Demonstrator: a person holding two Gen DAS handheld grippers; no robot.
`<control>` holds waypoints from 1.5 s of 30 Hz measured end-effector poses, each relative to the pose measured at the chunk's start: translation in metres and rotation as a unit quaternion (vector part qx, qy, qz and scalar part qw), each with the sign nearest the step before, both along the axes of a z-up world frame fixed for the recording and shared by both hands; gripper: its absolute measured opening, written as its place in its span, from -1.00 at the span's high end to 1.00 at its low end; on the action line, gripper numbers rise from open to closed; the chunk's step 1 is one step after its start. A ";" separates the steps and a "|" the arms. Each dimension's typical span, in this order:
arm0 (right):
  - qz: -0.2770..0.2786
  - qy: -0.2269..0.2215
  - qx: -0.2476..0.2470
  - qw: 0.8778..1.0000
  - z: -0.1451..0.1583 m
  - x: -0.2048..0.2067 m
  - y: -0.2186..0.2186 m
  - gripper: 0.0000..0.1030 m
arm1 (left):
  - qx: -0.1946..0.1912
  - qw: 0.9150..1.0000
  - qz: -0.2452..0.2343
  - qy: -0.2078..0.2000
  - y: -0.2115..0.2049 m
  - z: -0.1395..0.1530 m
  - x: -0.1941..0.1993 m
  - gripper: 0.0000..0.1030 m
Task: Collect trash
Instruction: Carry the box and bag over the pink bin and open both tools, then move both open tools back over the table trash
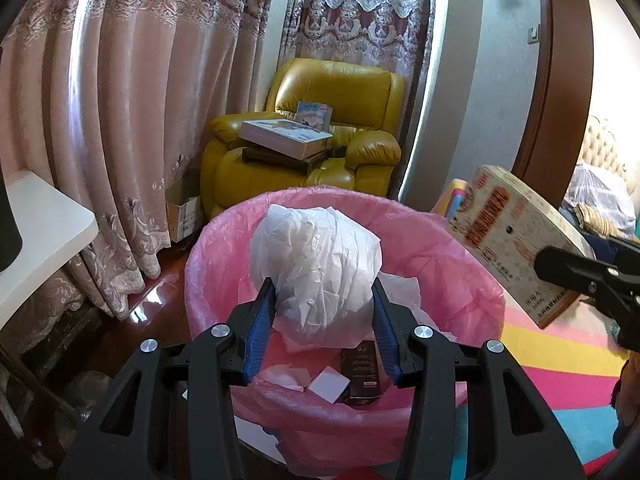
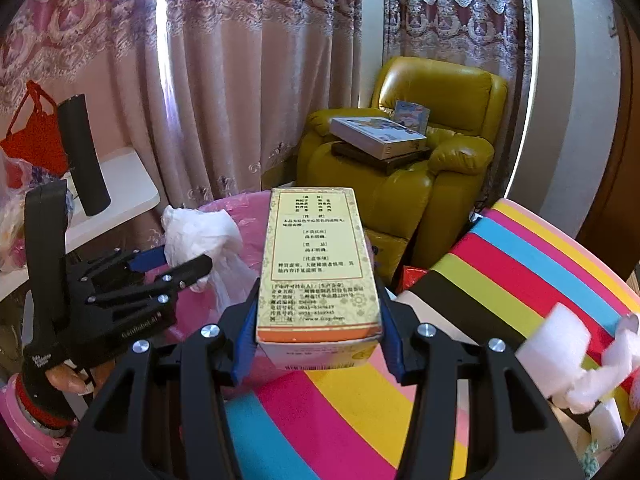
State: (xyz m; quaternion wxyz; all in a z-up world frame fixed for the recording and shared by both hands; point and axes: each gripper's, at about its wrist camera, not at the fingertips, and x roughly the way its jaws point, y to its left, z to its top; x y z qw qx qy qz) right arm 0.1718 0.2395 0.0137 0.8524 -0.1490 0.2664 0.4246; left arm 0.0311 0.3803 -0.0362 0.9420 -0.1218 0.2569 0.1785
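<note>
My left gripper (image 1: pixel 324 286) is shut on a crumpled white plastic bag (image 1: pixel 316 268) and holds it over the bin lined with a pink bag (image 1: pixel 452 272). A dark box (image 1: pixel 360 376) and white scraps lie inside the bin. My right gripper (image 2: pixel 318 292) is shut on a yellow cardboard box (image 2: pixel 316 264) with printed text, held beside the bin. That box (image 1: pixel 508 236) and the right gripper (image 1: pixel 592 276) show at the right of the left wrist view. The left gripper (image 2: pixel 176 264) with the white bag (image 2: pixel 200 240) shows at the left of the right wrist view.
A yellow leather armchair (image 1: pixel 344 92) with flat boxes stands behind the bin, before pink curtains (image 1: pixel 120 100). A white table (image 1: pixel 40 224) is at the left. A striped colourful mat (image 2: pixel 520 264) with white foam scraps (image 2: pixel 560 348) lies at the right.
</note>
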 end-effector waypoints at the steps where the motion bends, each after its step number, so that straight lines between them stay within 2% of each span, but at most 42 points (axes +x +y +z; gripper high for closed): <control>1: 0.000 0.001 -0.001 1.000 0.000 0.001 0.004 0.03 | -0.002 1.000 -0.001 0.001 0.001 -0.002 0.000 0.13; 6: 0.000 0.005 -0.012 1.000 -0.008 0.007 0.016 0.03 | -0.007 1.000 0.005 0.005 0.010 -0.009 -0.003 0.11; 9: 0.000 0.009 -0.015 1.000 -0.012 0.012 0.021 0.03 | 0.001 1.000 0.001 0.002 0.012 -0.007 -0.005 0.00; 11: 0.000 0.010 -0.017 1.000 -0.016 0.014 0.024 0.03 | 0.010 1.000 0.004 0.000 0.011 -0.003 -0.008 -0.32; 12: 0.000 0.009 -0.019 1.000 -0.017 0.014 0.026 0.03 | 0.020 1.000 0.009 -0.011 0.010 0.002 -0.015 -0.66; 13: 0.001 0.007 -0.020 1.000 -0.017 0.015 0.027 0.02 | 0.026 0.999 0.015 -0.020 0.010 0.005 -0.020 -0.77; 19: 0.006 -0.010 -0.021 1.000 -0.020 0.013 0.031 0.00 | 0.036 0.997 0.045 -0.051 0.018 0.020 -0.047 -0.79; 23: 0.005 -0.014 -0.025 1.000 -0.022 0.014 0.036 -0.45 | 0.033 0.996 0.063 -0.056 0.023 0.022 -0.054 -0.80; 28: 0.000 -0.018 -0.017 1.000 -0.017 0.011 0.027 -0.47 | 0.032 0.996 0.066 -0.053 0.016 0.020 -0.059 -0.80; 31: -0.010 -0.025 -0.003 1.000 -0.008 0.006 0.002 -0.52 | 0.033 0.996 0.058 -0.053 0.005 0.021 -0.062 -0.80; 35: -0.039 -0.049 0.006 0.998 0.002 -0.002 -0.056 -0.60 | 0.027 0.997 0.031 -0.059 -0.018 0.025 -0.057 -0.81; 40: -0.105 -0.059 -0.003 0.993 -0.003 -0.002 -0.142 -0.64 | 0.027 0.998 -0.039 -0.050 -0.072 0.028 -0.030 -0.81; 45: -0.190 -0.051 0.012 0.980 -0.010 0.003 -0.238 -0.64 | 0.026 0.992 -0.125 -0.024 -0.144 0.021 0.005 -0.81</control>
